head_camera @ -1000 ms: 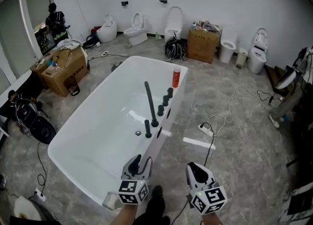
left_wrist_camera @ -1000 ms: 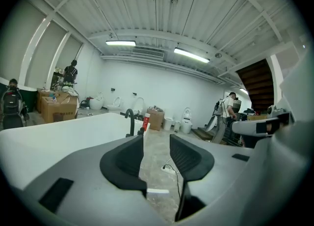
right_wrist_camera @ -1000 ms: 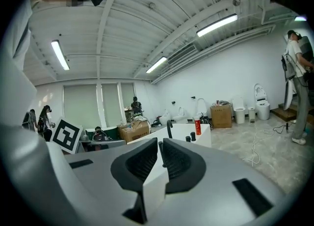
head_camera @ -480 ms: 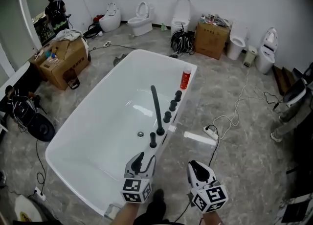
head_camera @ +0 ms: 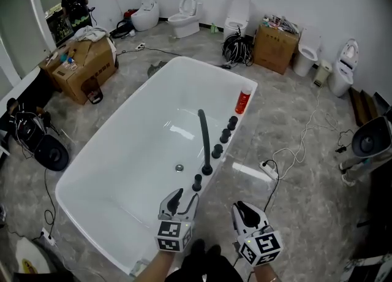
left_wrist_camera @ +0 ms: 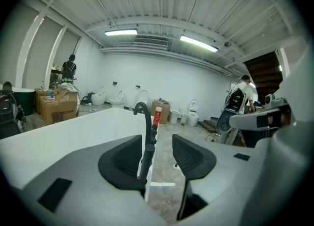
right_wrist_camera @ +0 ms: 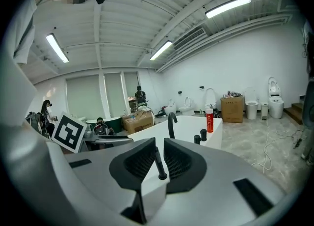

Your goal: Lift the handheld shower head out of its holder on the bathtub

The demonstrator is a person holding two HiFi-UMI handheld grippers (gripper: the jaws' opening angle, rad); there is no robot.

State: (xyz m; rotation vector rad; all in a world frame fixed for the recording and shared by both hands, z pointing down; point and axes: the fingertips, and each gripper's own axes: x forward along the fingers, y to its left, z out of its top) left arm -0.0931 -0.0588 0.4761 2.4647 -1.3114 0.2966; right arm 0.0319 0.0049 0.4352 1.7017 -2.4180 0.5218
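shower head (head_camera: 196,182) stands seemingly upright; left gripper (head_camera: 184,201), right gripper (head_camera: 244,211) empty, jaws just opening.

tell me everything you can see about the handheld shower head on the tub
The handheld shower head is a slim matte black stick, seemingly metal, standing upright in its round holder on the rim of the white bathtub, at its near end. It's first in a row of black fittings, beside the tall curved spout. Only the holder touches it.
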